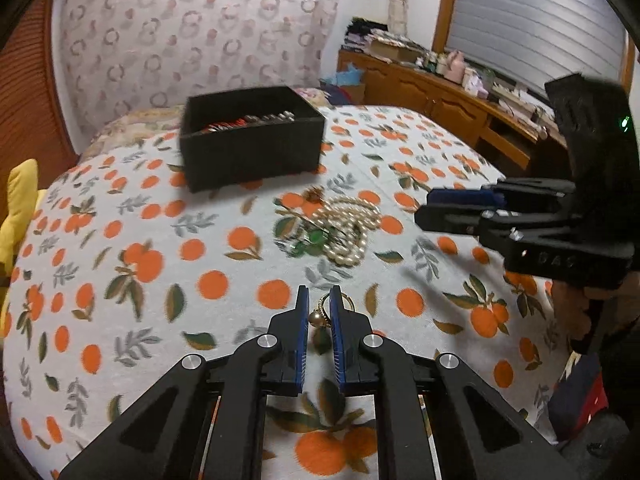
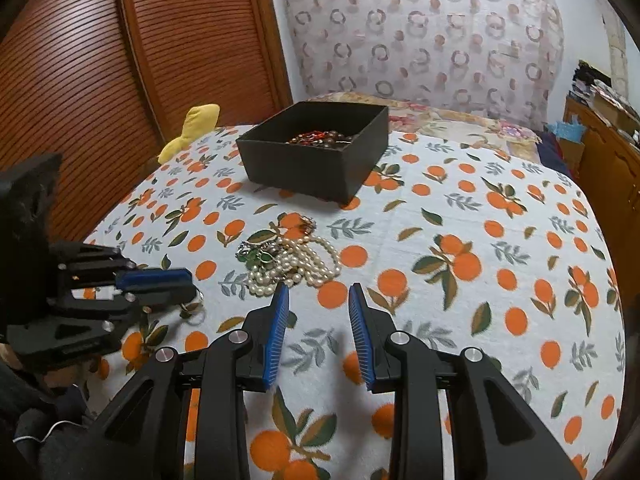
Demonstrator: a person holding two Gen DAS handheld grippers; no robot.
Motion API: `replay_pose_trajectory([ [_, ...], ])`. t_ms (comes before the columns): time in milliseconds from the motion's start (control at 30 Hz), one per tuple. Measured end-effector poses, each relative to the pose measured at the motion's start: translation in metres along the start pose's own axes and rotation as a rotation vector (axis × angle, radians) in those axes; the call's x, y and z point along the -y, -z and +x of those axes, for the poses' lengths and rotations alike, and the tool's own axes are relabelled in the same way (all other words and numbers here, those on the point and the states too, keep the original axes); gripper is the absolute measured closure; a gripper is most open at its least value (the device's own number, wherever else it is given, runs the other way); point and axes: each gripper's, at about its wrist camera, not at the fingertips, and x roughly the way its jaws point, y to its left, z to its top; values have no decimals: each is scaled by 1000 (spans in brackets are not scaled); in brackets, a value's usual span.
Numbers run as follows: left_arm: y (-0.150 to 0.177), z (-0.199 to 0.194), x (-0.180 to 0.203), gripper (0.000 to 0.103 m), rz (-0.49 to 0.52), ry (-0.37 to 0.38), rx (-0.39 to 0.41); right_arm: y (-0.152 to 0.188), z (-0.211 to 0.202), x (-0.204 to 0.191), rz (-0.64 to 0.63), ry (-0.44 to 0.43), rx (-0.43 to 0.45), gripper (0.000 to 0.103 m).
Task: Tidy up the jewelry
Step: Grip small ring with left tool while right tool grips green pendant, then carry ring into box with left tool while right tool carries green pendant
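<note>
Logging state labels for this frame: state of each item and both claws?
left claw: shut on gold ring
gold ring: pinched between the fingers, above the bedspread
right claw: open, holding nothing
black box: open, no lid, beads inside
pearl necklace: loose heap on the bedspread, not in the box
green-stone piece: lying against the pearls, tangled with them

My left gripper (image 1: 320, 312) is matt black plastic with ribbed blue pads, pinching a shiny gold metal ring (image 1: 334, 308); glossy pearl necklace (image 1: 348, 228) on soft printed cloth bedspread (image 1: 160, 280), matt black box (image 1: 252, 136)
</note>
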Motion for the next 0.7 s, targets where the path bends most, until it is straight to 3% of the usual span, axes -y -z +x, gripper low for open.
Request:
replay_pose_trajectory([
  [467,0,-25,-40,94,-95,-52,72,-31,39,-50,-178,-47,-42,70],
  [700,4,-30,-53,94,-123,-63,80,-34,62,-60,-258,-36,-109,70],
])
